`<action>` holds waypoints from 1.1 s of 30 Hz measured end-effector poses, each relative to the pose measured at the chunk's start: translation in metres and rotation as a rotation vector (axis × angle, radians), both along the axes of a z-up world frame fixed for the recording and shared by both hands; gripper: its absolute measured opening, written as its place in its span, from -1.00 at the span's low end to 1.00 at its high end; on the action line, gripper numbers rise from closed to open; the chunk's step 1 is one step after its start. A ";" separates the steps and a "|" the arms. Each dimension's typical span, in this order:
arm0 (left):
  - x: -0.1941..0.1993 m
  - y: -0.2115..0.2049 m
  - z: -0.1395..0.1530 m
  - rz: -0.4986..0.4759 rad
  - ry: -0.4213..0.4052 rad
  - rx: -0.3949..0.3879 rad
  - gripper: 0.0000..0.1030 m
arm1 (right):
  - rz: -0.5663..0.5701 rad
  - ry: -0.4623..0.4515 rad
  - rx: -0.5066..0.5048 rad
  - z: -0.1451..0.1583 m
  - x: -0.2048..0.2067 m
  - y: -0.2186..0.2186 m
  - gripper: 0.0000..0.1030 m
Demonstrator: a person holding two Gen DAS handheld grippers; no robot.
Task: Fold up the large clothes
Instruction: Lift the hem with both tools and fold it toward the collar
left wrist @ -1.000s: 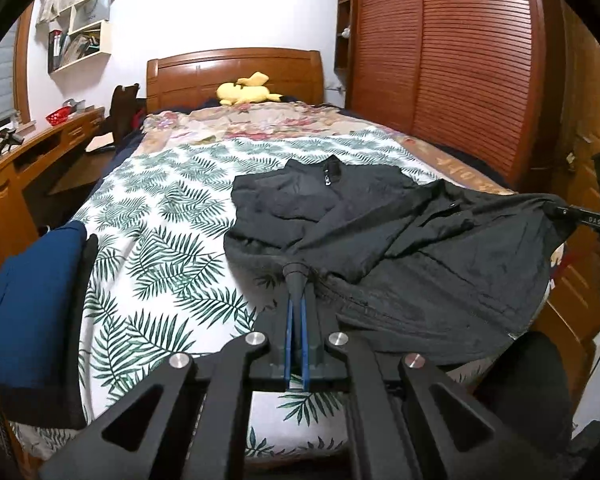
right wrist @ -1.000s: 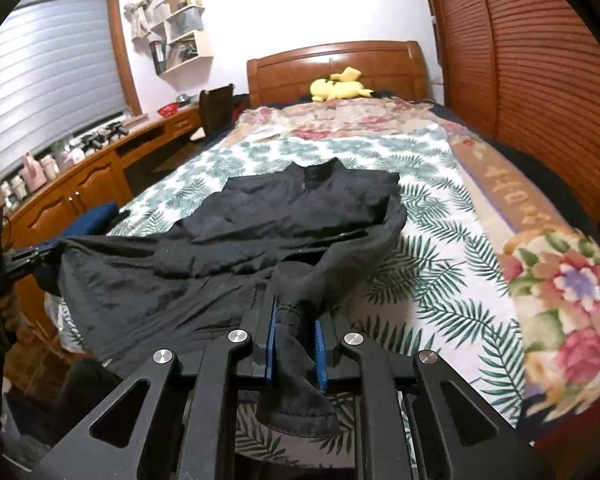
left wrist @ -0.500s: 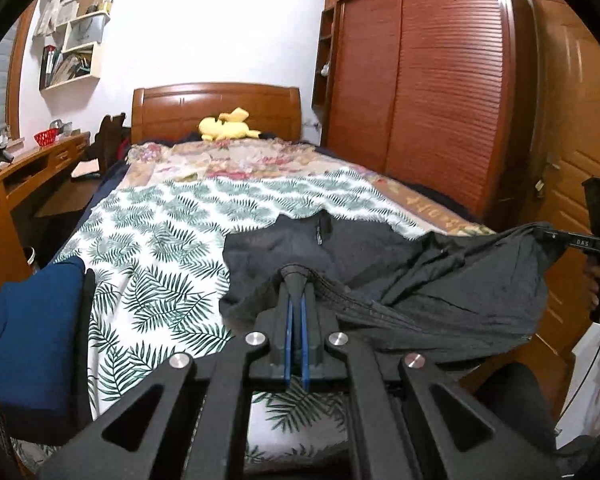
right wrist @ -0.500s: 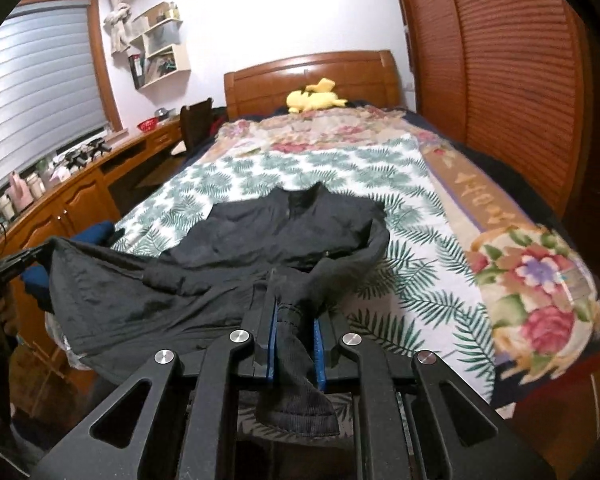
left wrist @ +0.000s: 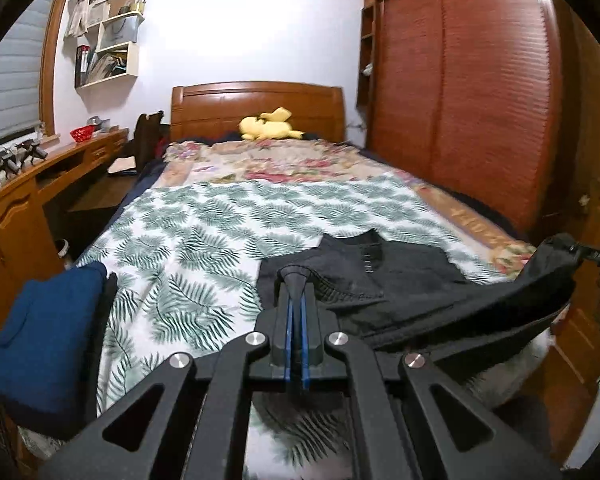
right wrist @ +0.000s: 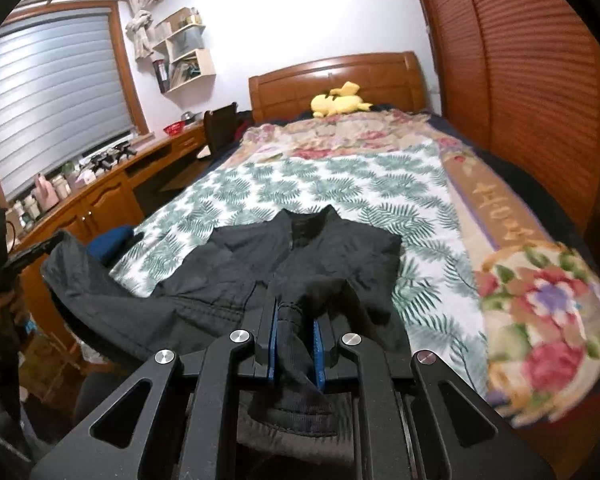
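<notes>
**Both grippers pinching jacket hem at foot of bed**

Left wrist view: my left gripper (left wrist: 296, 280) is pressed together on a thin fold of the black jacket (left wrist: 400, 280), with hem fabric bunched over the fingertips. The jacket lies at the near end of the bed (left wrist: 204, 232), collar pointing toward the headboard (left wrist: 258, 110), lower part lifted off the leaf-print cover. My right gripper (left wrist: 580, 249) shows at the far right edge, holding the opposite hem corner; the hem is stretched between the two. Blue cloth (left wrist: 40, 328) hangs over a chair at lower left. Yellow plush (left wrist: 268, 128) by the headboard. Wardrobe (left wrist: 480, 100) on the right, desk (left wrist: 28, 200) on the left.

Right wrist view: my right gripper (right wrist: 294, 312) is clamped on a thick wad of jacket (right wrist: 300, 256) between the blue pads (right wrist: 271, 344); a ribbed hem piece hangs out behind the jaws toward the camera. Collar and zip face the headboard (right wrist: 332, 84), upper body flat on the bed (right wrist: 380, 184). Left gripper (right wrist: 58, 238) at far left holds the other corner raised, off the bed edge, beside the desk (right wrist: 100, 200). Plush (right wrist: 338, 102) at the pillow end. Right edge of the picture is blurred.
</notes>
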State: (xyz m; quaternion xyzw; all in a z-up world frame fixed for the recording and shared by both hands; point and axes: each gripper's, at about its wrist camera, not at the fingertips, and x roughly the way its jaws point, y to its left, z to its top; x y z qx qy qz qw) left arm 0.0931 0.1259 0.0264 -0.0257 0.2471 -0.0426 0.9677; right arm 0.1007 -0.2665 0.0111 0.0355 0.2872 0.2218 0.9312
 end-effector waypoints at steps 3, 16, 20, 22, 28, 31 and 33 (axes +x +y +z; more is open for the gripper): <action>0.045 0.003 -0.001 0.011 0.011 0.015 -1.00 | 0.004 -0.020 0.007 -0.005 0.043 0.005 -0.78; 0.250 0.009 -0.032 0.000 0.081 0.042 -1.00 | -0.129 0.013 -0.021 -0.045 0.231 -0.003 -0.77; 0.291 0.010 -0.053 0.010 0.118 0.049 -1.00 | -0.149 0.050 -0.031 -0.065 0.278 -0.001 -0.76; 0.303 0.010 -0.062 0.016 0.135 0.050 -0.99 | -0.156 0.073 -0.052 -0.078 0.299 0.004 -0.74; 0.314 0.006 -0.091 -0.041 0.217 -0.001 -0.94 | -0.164 0.162 -0.110 -0.105 0.324 0.016 -0.50; 0.307 -0.001 -0.093 -0.047 0.221 0.020 -0.89 | -0.168 0.166 -0.144 -0.109 0.314 0.017 -0.08; 0.299 -0.004 -0.090 -0.057 0.206 0.034 -0.81 | -0.189 0.144 -0.172 -0.109 0.305 0.015 0.44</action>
